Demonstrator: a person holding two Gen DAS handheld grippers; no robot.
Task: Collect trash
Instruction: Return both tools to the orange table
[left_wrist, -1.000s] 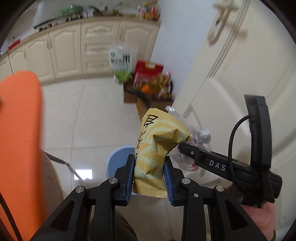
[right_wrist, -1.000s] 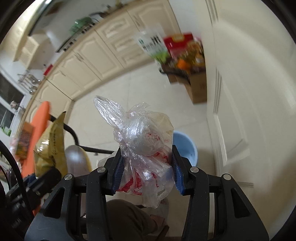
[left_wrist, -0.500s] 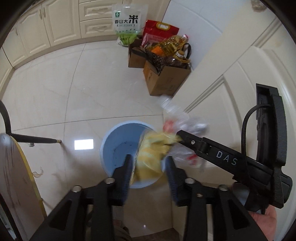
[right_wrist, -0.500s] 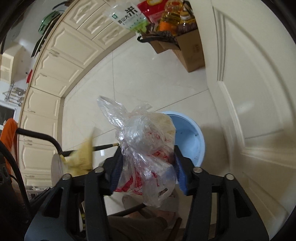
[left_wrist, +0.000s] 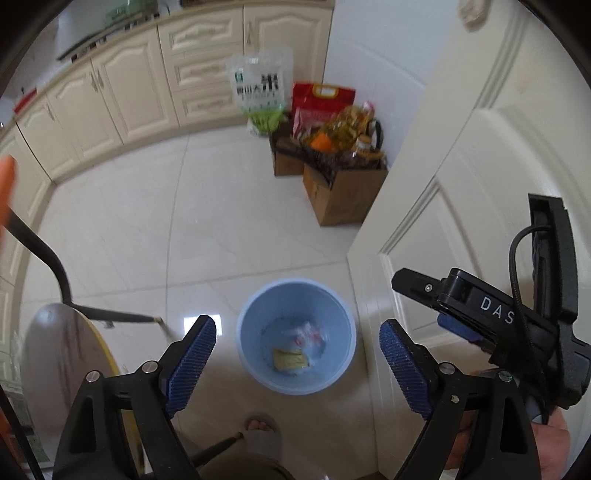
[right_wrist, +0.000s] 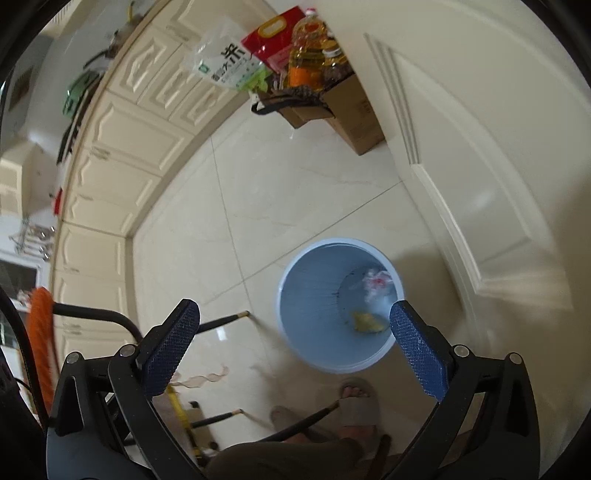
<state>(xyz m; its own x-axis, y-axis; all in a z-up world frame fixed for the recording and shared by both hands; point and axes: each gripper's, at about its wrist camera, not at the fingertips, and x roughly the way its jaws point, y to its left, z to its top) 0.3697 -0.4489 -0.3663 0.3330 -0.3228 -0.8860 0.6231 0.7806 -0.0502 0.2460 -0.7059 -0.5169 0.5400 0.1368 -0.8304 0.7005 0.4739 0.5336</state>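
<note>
both hovering above the round pale-blue plastic bin (left_wrist: 296, 334), jaws spread wide and empty: left gripper (left_wrist: 297, 354), right gripper (right_wrist: 295, 341). inside the bin, on its bottom: yellow snack wrapper (left_wrist: 289, 359) beside crumpled clear plastic bag (left_wrist: 308, 332). nothing left to carry; straight below the jaws.

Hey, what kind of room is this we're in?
Most likely a home kitchen: cream cabinets under a countertop, a bag of rice and cooking oil by the wall, a blue trash bin on tile.
</note>
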